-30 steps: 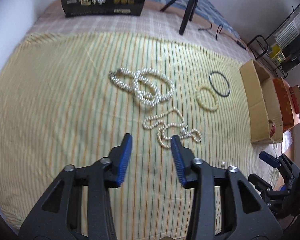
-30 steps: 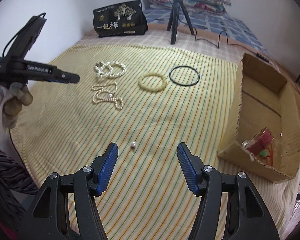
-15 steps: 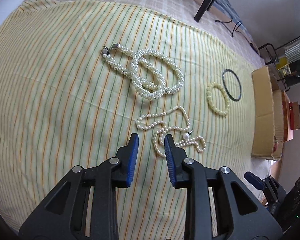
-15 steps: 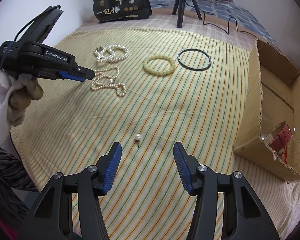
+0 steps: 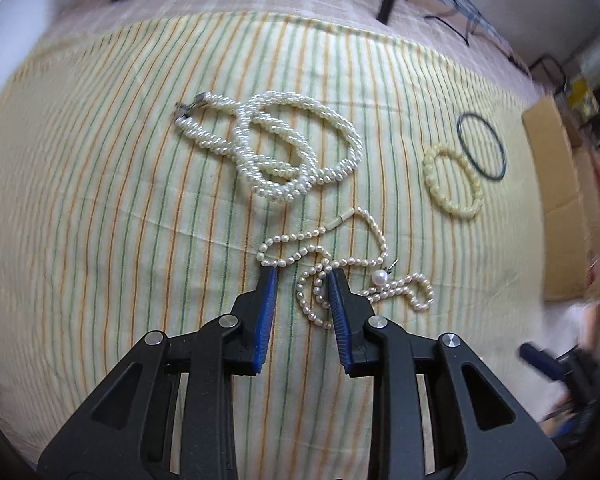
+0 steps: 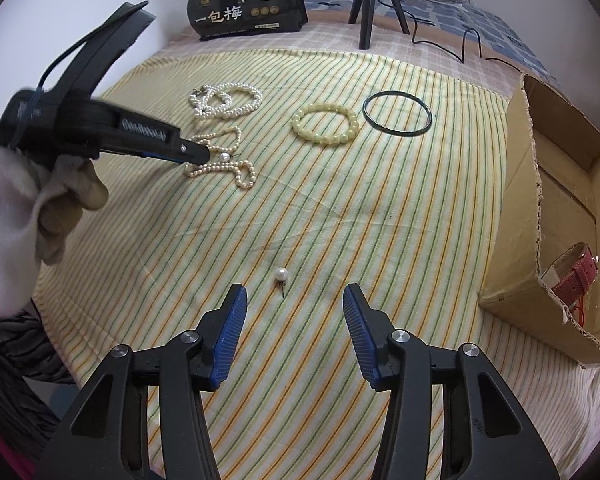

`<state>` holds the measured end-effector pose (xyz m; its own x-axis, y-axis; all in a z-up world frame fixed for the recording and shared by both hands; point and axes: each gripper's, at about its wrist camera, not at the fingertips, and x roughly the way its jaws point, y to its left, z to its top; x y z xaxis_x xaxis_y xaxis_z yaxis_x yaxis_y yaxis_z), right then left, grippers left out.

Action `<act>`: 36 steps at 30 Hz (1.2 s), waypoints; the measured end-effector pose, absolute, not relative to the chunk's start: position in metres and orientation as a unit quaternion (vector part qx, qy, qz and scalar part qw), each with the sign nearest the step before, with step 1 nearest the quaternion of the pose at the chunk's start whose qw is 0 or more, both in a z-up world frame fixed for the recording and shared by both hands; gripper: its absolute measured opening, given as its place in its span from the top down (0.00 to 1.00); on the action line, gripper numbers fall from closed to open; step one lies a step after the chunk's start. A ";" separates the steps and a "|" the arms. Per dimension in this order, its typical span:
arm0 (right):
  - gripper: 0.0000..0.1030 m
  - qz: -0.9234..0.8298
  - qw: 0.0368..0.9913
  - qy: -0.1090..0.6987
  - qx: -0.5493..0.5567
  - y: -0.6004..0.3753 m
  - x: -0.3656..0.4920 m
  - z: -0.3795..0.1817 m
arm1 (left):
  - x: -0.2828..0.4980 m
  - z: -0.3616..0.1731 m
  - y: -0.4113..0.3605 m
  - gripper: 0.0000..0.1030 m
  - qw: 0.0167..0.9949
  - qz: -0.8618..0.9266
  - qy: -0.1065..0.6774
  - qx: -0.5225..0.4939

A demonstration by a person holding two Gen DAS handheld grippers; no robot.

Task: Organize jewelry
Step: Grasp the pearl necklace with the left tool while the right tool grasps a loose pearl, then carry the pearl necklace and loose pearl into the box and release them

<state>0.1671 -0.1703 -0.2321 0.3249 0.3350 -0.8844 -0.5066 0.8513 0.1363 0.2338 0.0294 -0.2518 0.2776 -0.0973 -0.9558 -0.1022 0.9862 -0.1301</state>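
A thin pearl necklace lies tangled on the striped cloth. My left gripper is open, its fingertips down at the necklace's near loops, one loop between them. It also shows in the right wrist view over the same necklace. A thick pearl rope, a yellow bead bracelet and a black ring lie beyond. My right gripper is open, just behind a loose pearl earring.
A cardboard box stands at the right with a red watch inside. A black bag and a tripod stand at the far side. The cloth's near edge runs below the grippers.
My left gripper has moved forward and down onto the thin pearl necklace, its jaws a little wider than half a second ago. My right gripper has edged closer to the loose earring.
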 end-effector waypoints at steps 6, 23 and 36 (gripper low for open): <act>0.61 0.264 0.802 0.526 -0.100 -0.160 0.165 -0.243 | 0.227 -0.252 0.013 0.87 0.816 0.010 0.577 -0.027; 0.94 0.276 0.796 0.521 -0.141 -0.141 0.167 -0.251 | 0.226 -0.226 0.039 0.99 0.818 -0.007 0.565 -0.104; 0.94 0.281 0.828 0.475 -0.099 -0.160 0.170 -0.201 | 0.216 -0.142 0.046 0.99 0.859 -0.056 0.484 -0.158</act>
